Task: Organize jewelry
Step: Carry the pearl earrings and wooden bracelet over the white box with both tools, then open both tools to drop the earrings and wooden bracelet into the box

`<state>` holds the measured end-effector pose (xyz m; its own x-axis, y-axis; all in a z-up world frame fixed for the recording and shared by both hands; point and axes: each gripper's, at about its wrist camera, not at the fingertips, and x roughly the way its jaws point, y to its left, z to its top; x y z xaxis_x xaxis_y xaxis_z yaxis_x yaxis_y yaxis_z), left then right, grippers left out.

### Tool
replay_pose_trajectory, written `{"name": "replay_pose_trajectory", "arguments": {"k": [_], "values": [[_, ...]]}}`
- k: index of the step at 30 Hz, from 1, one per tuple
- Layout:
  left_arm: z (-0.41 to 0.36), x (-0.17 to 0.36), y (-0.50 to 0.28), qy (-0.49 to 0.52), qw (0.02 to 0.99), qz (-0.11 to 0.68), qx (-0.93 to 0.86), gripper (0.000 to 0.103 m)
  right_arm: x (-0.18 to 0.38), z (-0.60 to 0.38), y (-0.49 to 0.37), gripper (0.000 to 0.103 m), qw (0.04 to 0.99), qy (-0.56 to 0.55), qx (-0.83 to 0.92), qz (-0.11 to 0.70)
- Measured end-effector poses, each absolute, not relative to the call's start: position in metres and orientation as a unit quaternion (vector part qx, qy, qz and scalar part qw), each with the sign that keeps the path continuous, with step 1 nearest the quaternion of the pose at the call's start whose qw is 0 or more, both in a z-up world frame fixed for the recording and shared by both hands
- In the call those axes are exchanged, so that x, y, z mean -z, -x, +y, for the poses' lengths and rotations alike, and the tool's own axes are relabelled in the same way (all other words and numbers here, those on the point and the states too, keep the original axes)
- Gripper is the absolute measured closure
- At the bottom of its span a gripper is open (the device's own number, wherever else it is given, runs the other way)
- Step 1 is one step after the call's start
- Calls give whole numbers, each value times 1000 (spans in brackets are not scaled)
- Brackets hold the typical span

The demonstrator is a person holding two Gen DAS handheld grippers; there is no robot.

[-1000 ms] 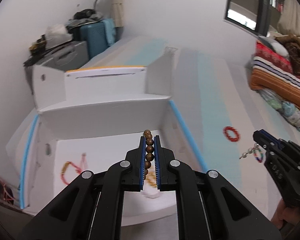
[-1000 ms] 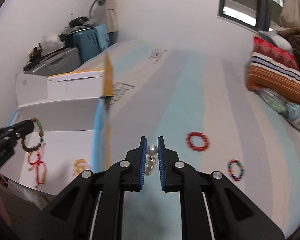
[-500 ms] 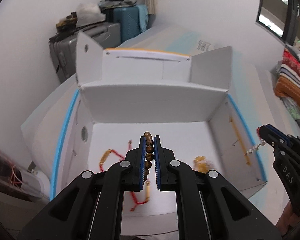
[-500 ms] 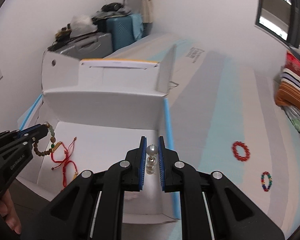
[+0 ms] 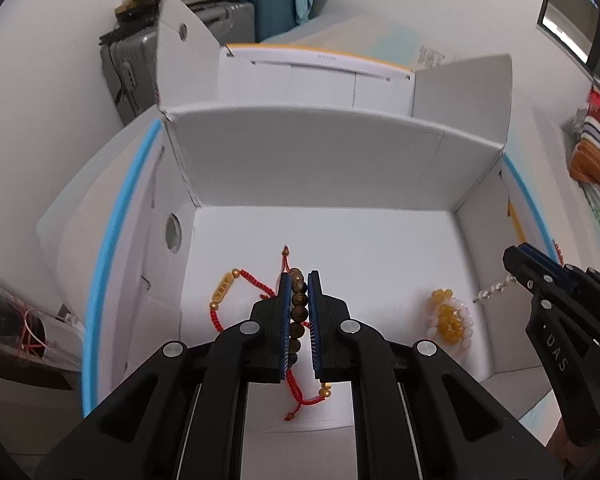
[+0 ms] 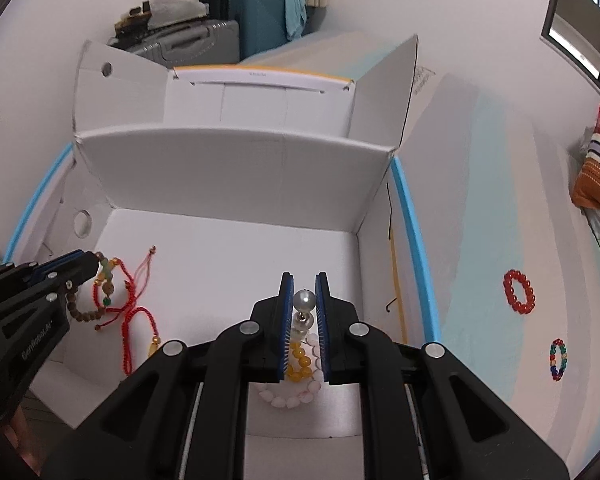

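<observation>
- Left gripper (image 5: pixel 299 280): fingers pinch the wooden bead bracelet (image 5: pixel 298 308), above the red cord bracelet (image 5: pixel 260 292) in the white box (image 5: pixel 320 160).
- Right gripper (image 6: pixel 304 282): narrowly closed on a pearl strand (image 6: pixel 304 308), apparently over the yellow-and-pink bead bracelets (image 6: pixel 296 376).

The box (image 6: pixel 236 168) is white with a sky-blue stripe along its edges and an orange strip on the far lid. Inside lie a red cord bracelet (image 6: pixel 134 316) with gold beads and a yellow-and-pale-pink bead bracelet (image 5: pixel 450 320). The black left gripper (image 5: pixel 299 312), blue-padded, carries a brown wooden bead bracelet (image 5: pixel 298 312); the black right gripper (image 6: pixel 303 320) carries a silvery pearl strand (image 6: pixel 304 308). On the pale blue-and-grey striped bed (image 6: pixel 480 220) lie a red bead bracelet (image 6: pixel 519 291) and a multicoloured bead bracelet (image 6: pixel 558 359).
</observation>
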<state>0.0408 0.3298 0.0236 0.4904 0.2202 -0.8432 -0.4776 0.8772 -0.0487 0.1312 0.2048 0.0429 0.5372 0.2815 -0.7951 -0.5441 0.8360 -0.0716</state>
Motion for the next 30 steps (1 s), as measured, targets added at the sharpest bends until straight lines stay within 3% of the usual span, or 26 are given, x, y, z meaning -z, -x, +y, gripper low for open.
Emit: {"name": "replay_pose_trajectory", "arguments": {"k": [15,16,18,20,23,26,30], "values": [[325,-13,-50,131,841,479,-216,92,-29,205,-136,92,859,145,-236,431],[324,-13,-49,129,840,480,-218,86,-30,204,-136,92,861,144,-234,429],[325,-16,-47,138,841,478,-215,58,-30,203,-136,88,863,142,-232,426],[324,-22,-45,138,846,469,-215,51,-33,201,-135,68,865,135,-233,423],[325,-31,-39,140,852,451,-225,31,-39,197,-134,52,871,126,-231,414],[326,-38,-36,141,856,440,-231,22,-47,191,-133,36,879,118,-223,403],[321,-47,-32,135,864,423,-236,9,-57,185,-133,25,889,112,-215,390]]}}
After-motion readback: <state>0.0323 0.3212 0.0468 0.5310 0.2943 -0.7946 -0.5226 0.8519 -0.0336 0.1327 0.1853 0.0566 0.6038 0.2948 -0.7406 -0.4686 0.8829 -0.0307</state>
